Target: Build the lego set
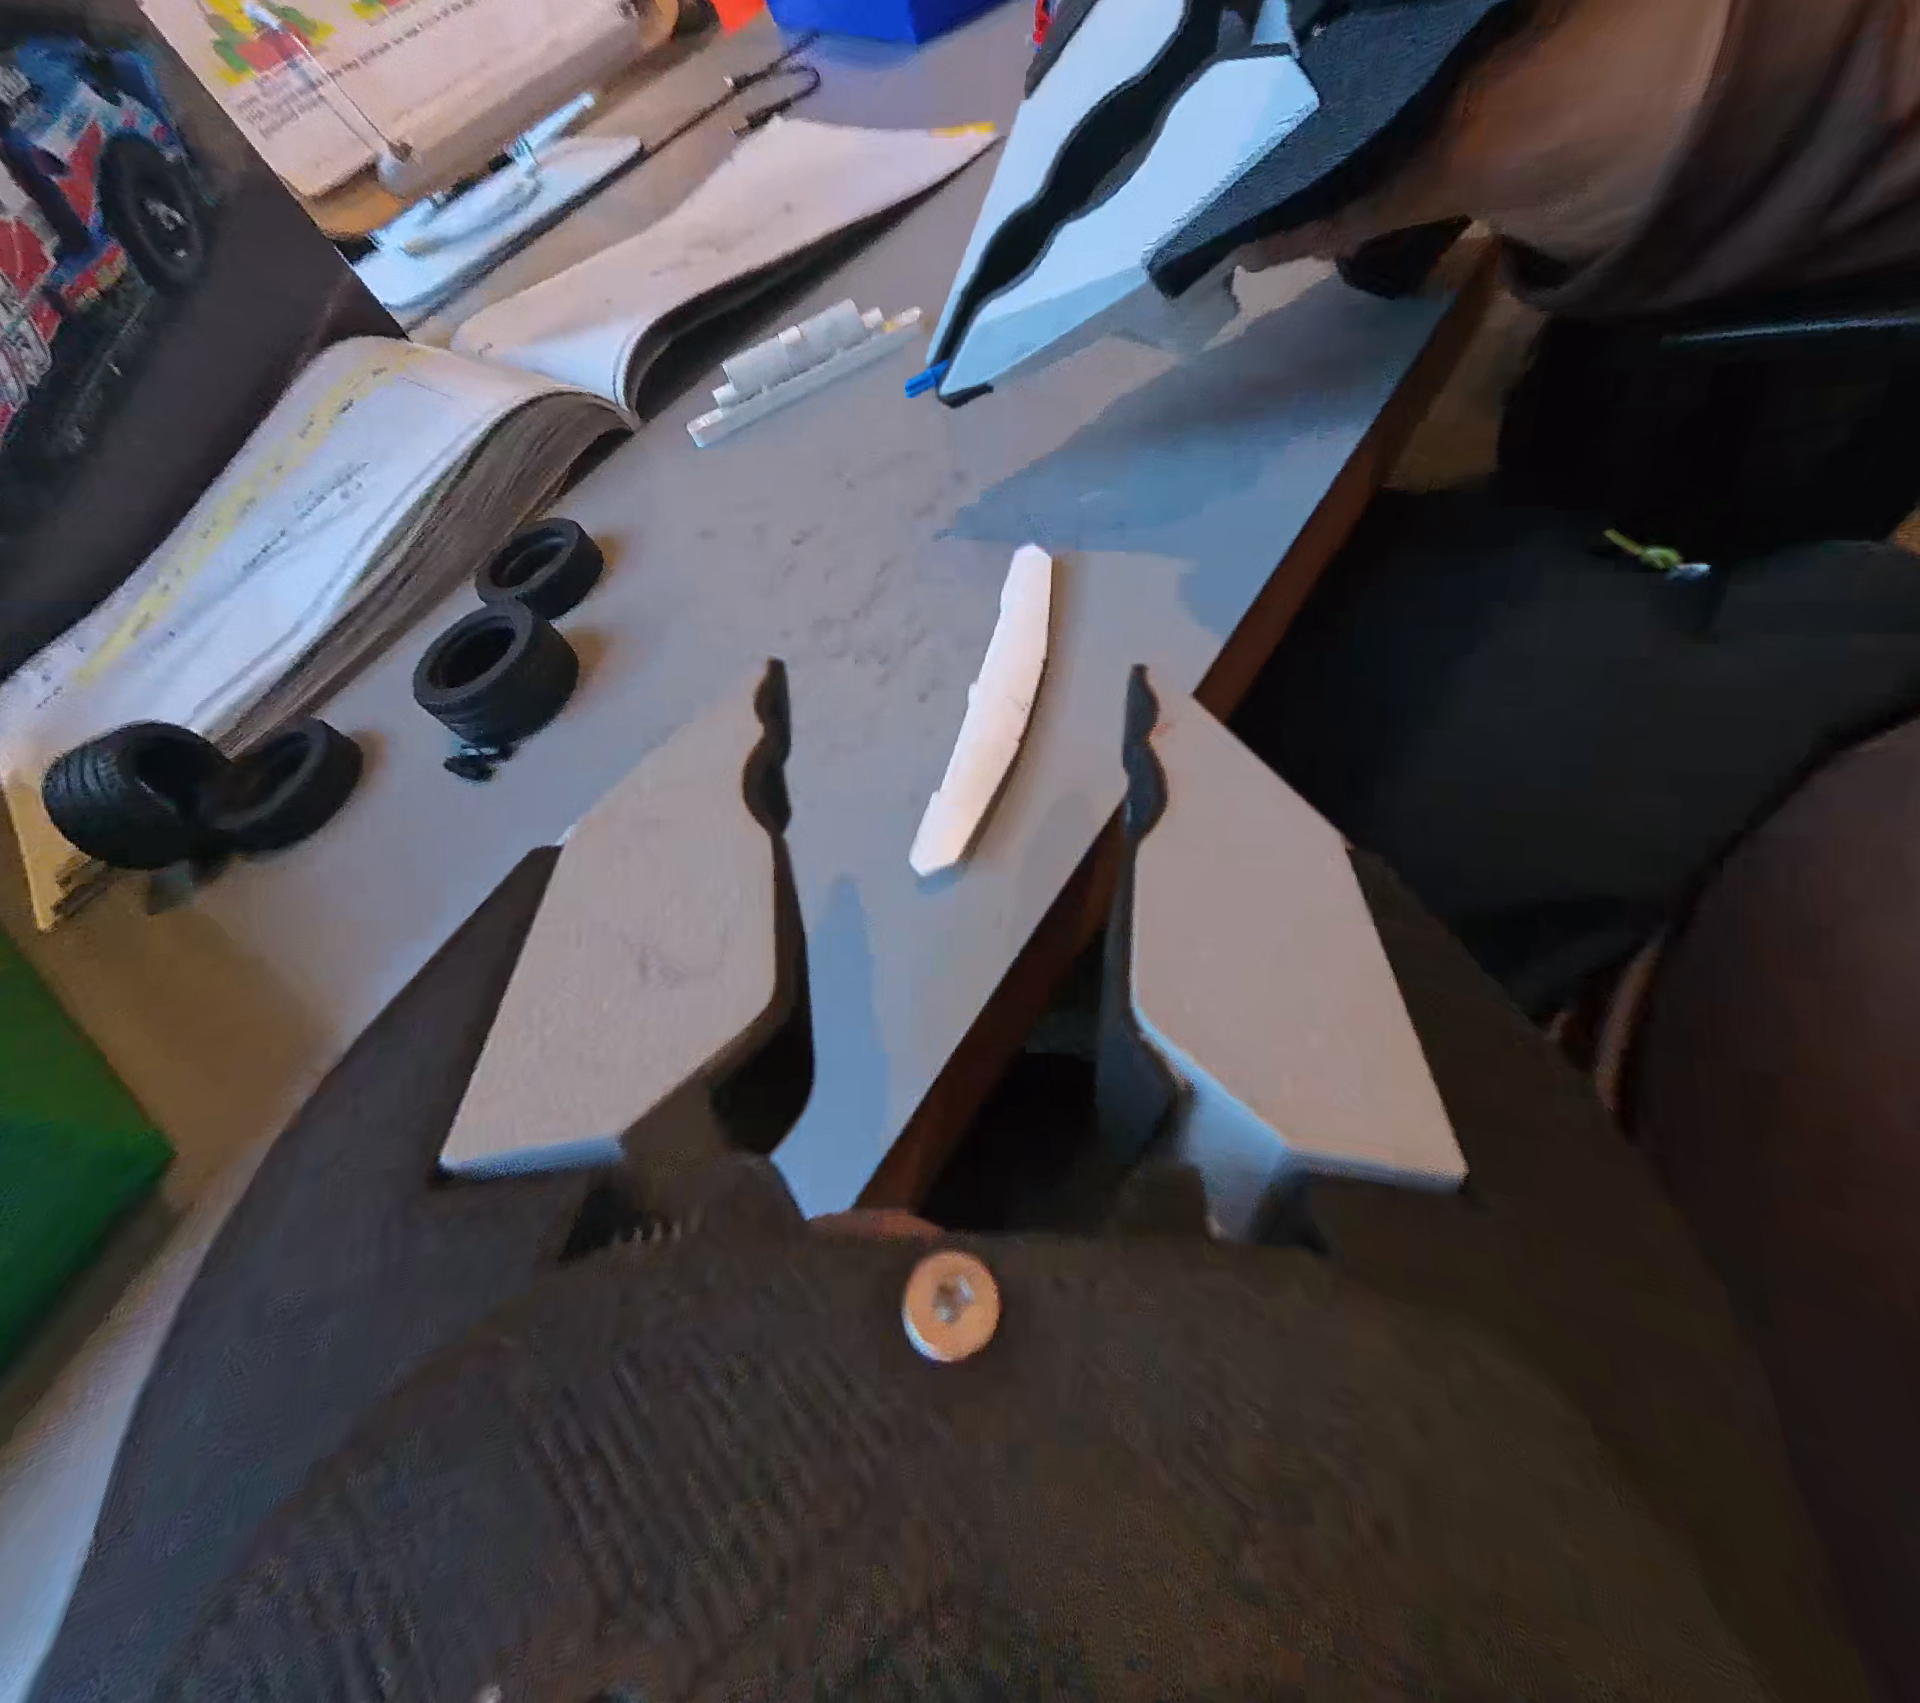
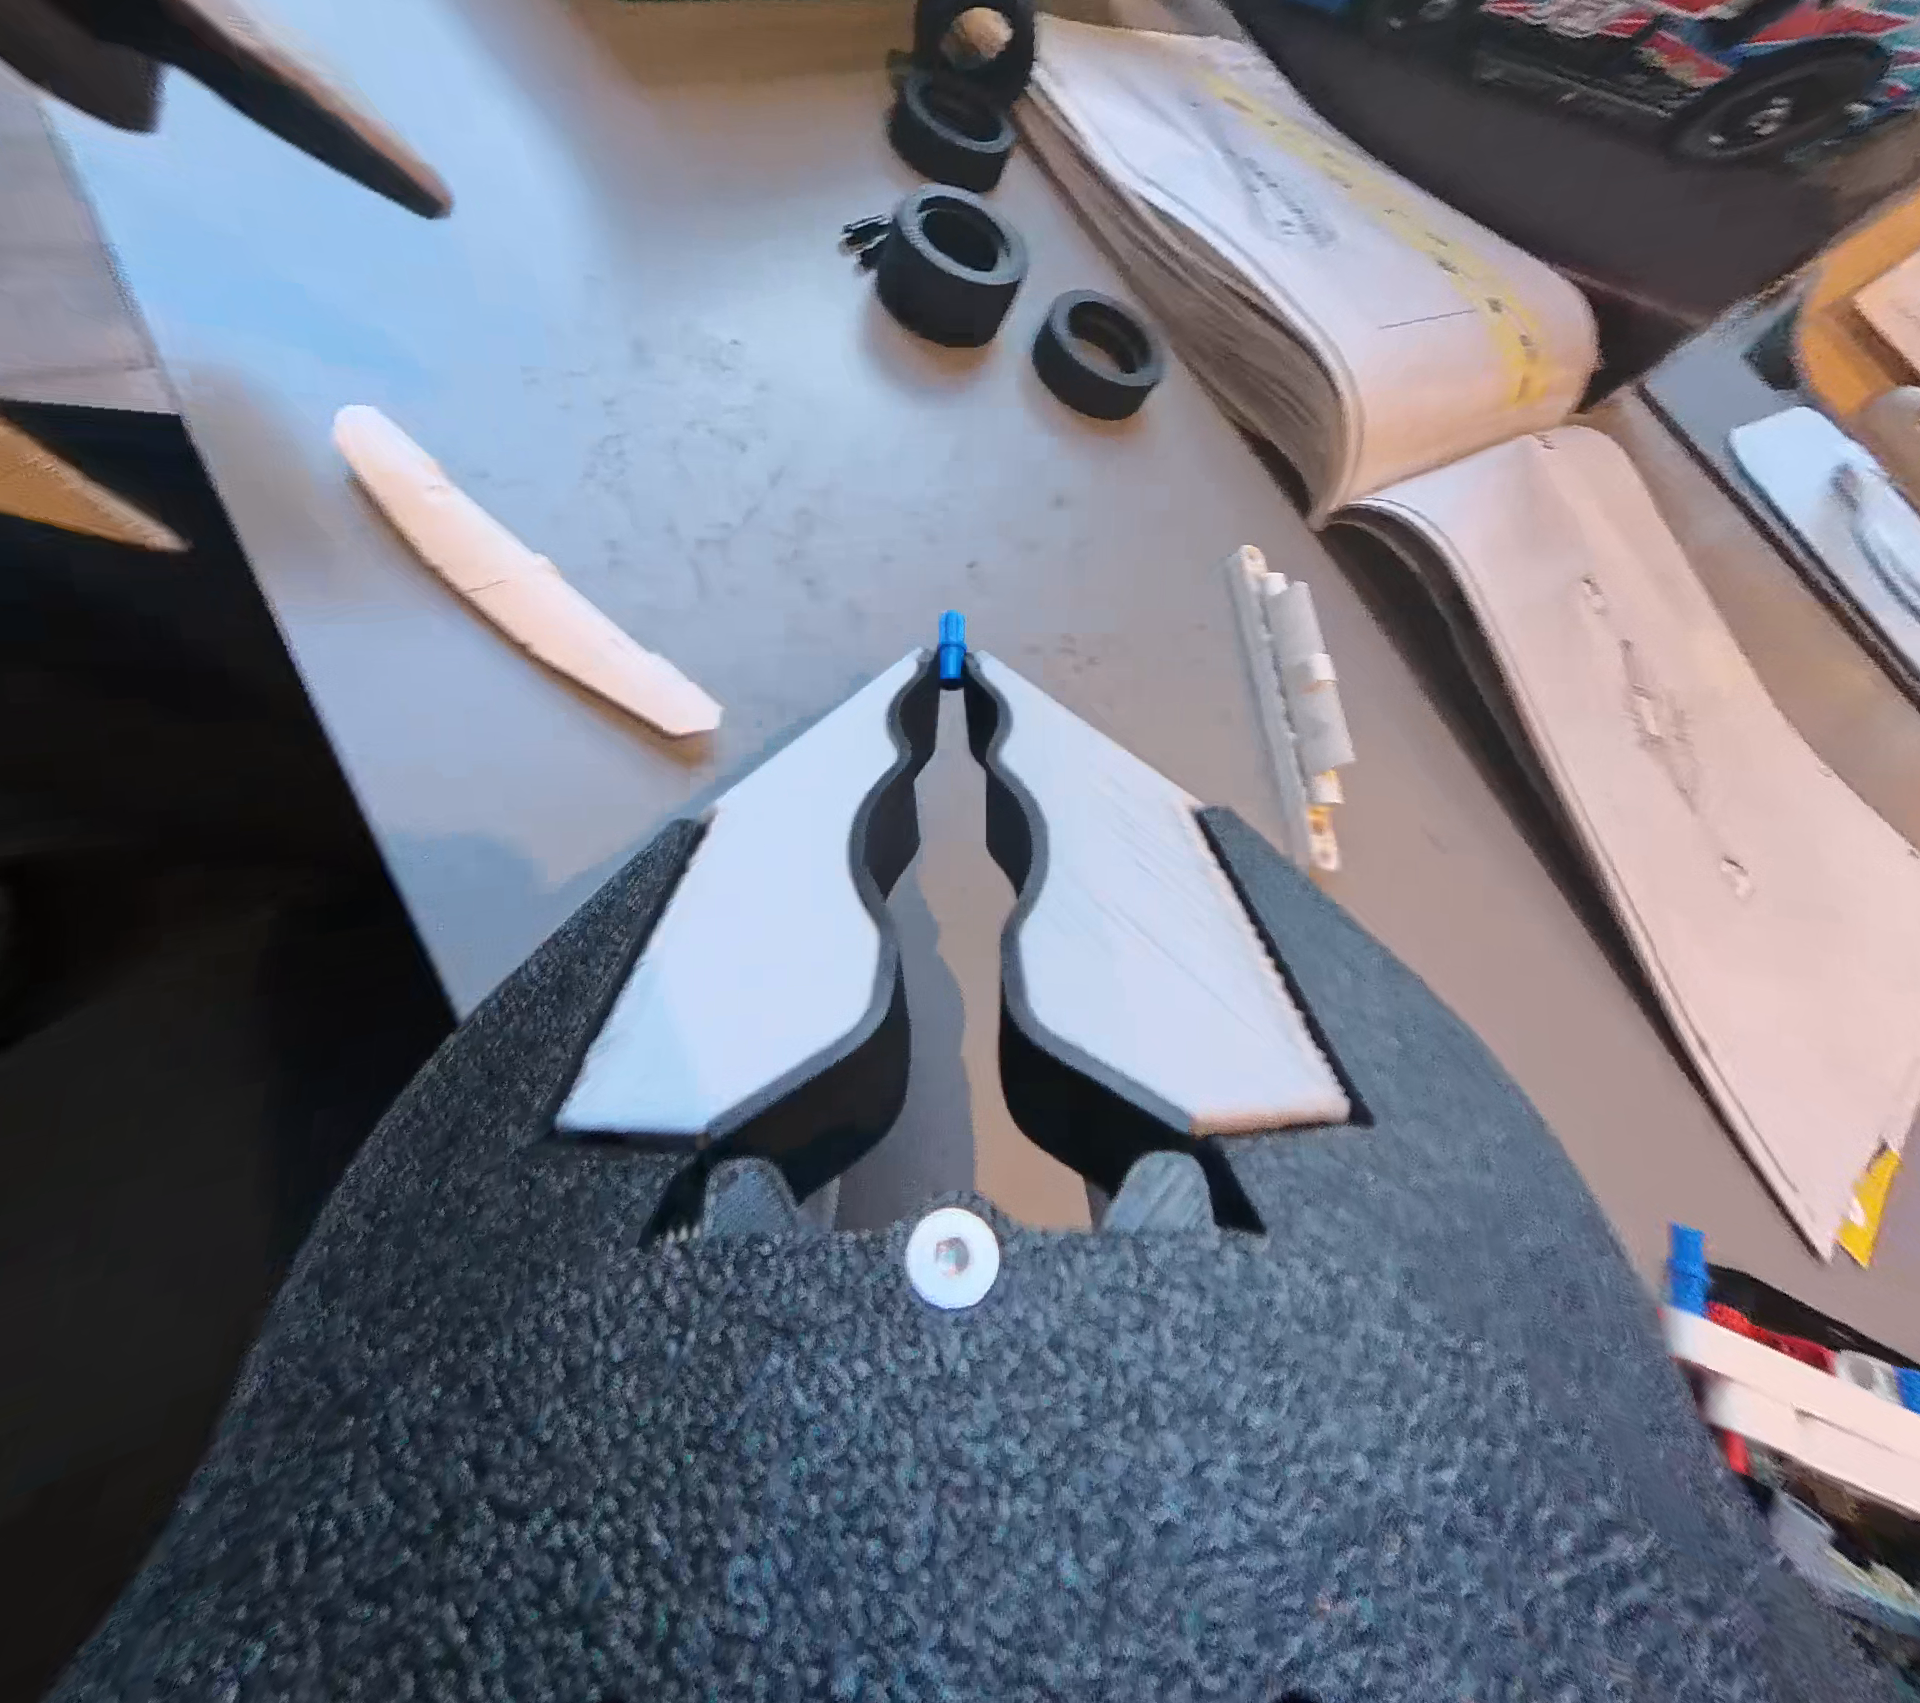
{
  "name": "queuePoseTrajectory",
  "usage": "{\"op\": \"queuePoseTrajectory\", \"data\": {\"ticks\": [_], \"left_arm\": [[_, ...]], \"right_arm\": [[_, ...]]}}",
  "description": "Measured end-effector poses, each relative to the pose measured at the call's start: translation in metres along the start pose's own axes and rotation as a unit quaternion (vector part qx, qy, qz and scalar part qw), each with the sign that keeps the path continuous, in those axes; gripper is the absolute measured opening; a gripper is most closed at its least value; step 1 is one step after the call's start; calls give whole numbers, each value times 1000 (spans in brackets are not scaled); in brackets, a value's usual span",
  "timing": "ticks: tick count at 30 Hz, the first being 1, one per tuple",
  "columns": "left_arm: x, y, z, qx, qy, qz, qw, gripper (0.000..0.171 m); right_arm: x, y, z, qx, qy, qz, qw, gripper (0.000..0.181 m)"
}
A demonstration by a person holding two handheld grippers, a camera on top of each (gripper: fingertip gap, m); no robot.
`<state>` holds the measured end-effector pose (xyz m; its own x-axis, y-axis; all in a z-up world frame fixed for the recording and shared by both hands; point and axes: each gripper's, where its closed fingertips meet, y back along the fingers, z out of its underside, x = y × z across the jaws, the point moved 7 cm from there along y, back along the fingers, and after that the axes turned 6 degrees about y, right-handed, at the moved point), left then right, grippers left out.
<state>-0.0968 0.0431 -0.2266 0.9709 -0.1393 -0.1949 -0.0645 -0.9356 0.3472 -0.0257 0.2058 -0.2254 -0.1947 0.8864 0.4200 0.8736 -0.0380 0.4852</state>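
- Far left in the left wrist view, a box point(image 1: 83, 199) printed with a race car stands behind an open instruction booklet point(image 1: 343, 469) lying on the grey surface point(image 1: 852, 573).
- Four black tires point(image 1: 497, 666) sit loose along the booklet's near edge, two of them touching.
- The left gripper point(image 1: 956, 697) hangs over the surface edge, its jaws spread wide and empty.
- Between its fingers, farther on, lies a long curved white piece point(image 1: 992, 708).
- Beyond that, a grey brick assembly point(image 1: 800, 375) rests beside the booklet.
- To the right, the right gripper point(image 2: 948, 666) is pinching a small blue pin point(image 2: 950, 643) at its fingertips, held just above the surface near the assembly.
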Motion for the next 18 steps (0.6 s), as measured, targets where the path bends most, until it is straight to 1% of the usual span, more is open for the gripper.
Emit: {"op": "queuePoseTrajectory", "data": {"ticks": [2,3,6,8,10,11,12,14,15,17,18], "left_arm": [[5,0,-4,21,-26,-18,999,62],[9,1,-5,34,-25,-20,999,58],[26,9,0,60,6,6,998,55],[36,14,6,47,-6,12,999,55],[37,19,10,23,-53,-4,998,55],[35,21,10,21,-64,-13,998,55],[34,24,10,25,-60,-11,998,54],[28,26,11,22,-27,-10,999,52],[25,27,11,17,-10,-10,1000,55],[16,29,10,-6,11,-25,1000,55],[12,31,9,-20,17,-35,999,58]], "right_arm": [[9,-1,3,-3,-3,20,1000,4],[13,-3,4,-6,1,33,999,4],[26,-13,-6,13,13,63,998,4],[28,-26,-17,33,20,55,998,4],[25,-38,-25,41,39,50,997,4],[22,-41,-27,40,53,51,997,4],[19,-43,-29,40,63,50,996,4],[13,-42,-30,38,69,39,996,4],[12,-41,-31,35,66,32,997,4],[11,-40,-30,25,59,21,998,4],[12,-39,-29,25,57,19,998,4]]}}
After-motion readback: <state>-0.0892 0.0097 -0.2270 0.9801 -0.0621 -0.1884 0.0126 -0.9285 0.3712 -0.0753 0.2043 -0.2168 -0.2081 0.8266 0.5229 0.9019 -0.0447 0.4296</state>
